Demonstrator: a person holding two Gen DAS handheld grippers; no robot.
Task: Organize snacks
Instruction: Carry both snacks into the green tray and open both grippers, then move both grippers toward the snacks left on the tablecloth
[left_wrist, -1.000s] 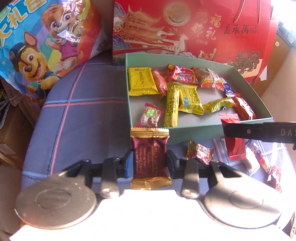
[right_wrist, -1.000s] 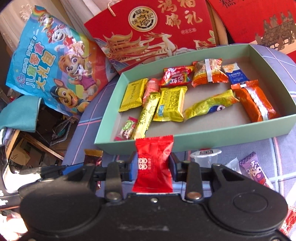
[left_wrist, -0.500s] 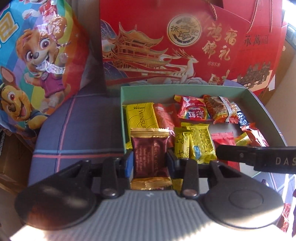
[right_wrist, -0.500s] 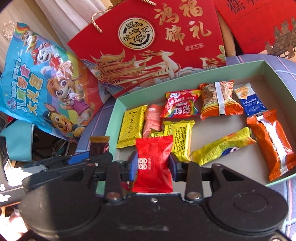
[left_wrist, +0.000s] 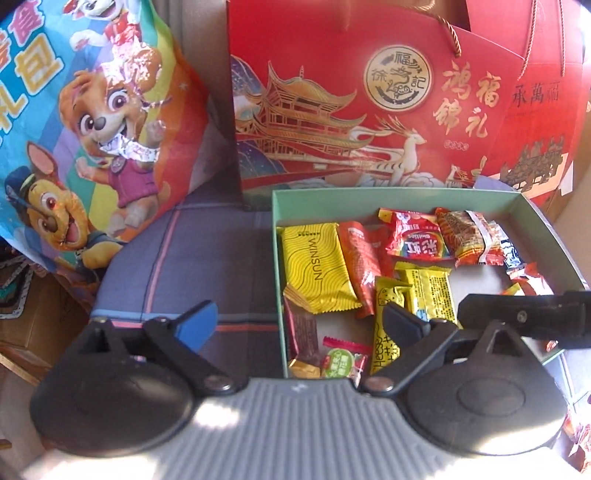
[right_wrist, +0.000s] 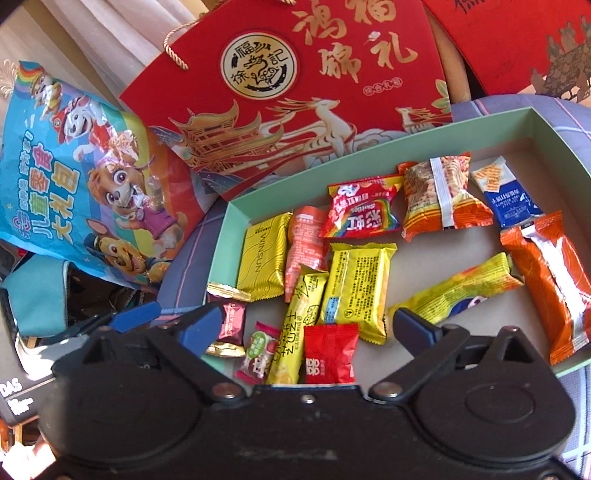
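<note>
Inside the shallow pale-green cardboard box (right_wrist: 554, 125), near its front wall, a small red foil packet (right_wrist: 330, 352) and a maroon gold-ended packet (left_wrist: 303, 334) are seen lying released (both jaws spread empty), so any snacks outside remain to be gathered.

A: The pale green cardboard box (right_wrist: 561, 133) looks matt, and its grey inner floor is plain, dull card. The snack packets inside are shiny film, like the glossy red square packet (right_wrist: 330, 352) at lower centre of the right wrist view.

B: Yes. The dark brown wrapper with gold foil ends (left_wrist: 303, 341) shines too. The blue checked cloth (left_wrist: 207, 258) under the box looks soft and woven. The red paper gift bag (left_wrist: 369, 110) is smooth, with metallic gold print and twisted cord handles.

A: The cartoon-dog foil bag (left_wrist: 92, 122) at upper left is very glossy and crinkled.
</note>
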